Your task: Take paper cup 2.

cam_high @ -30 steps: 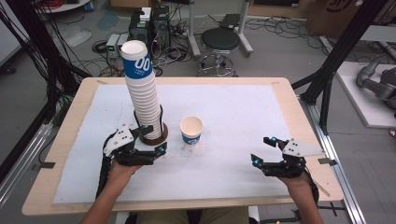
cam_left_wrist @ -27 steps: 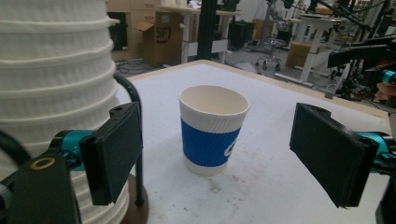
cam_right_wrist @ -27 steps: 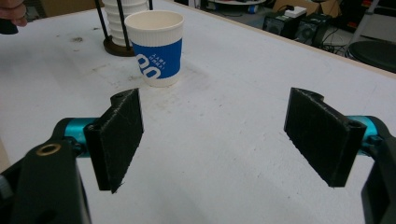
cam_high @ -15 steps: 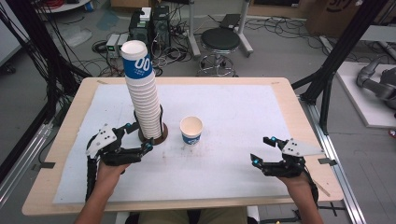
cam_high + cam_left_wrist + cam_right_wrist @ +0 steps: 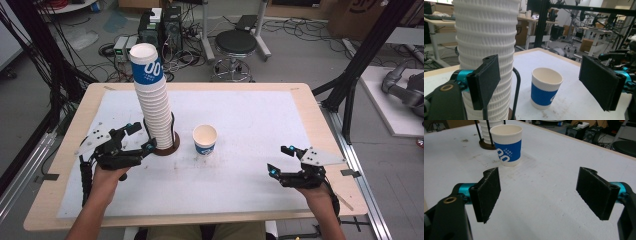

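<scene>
A tall stack of white ribbed paper cups (image 5: 154, 102), the top one banded blue, stands on a round dark holder (image 5: 168, 148) with thin black rods. To its right, a single blue-and-white cup (image 5: 205, 139) stands upright and empty. My left gripper (image 5: 141, 136) hovers open just left of the stack's base, touching nothing. In the left gripper view the stack (image 5: 484, 45) rises behind the left pad (image 5: 486, 80), and the single cup (image 5: 546, 87) sits farther off between the jaws. My right gripper (image 5: 280, 160) rests open at the right, with the cup (image 5: 507, 145) far ahead.
A white mat (image 5: 250, 120) covers the wooden table (image 5: 310, 95). Beyond the far edge stand a stool (image 5: 235, 42), computer boxes and cables on the floor. Black frame posts rise at both sides of the table.
My left gripper has drawn back to the left from the stack's base and risen a little, jaws still open. The right gripper, the stack and the single cup have not moved.
</scene>
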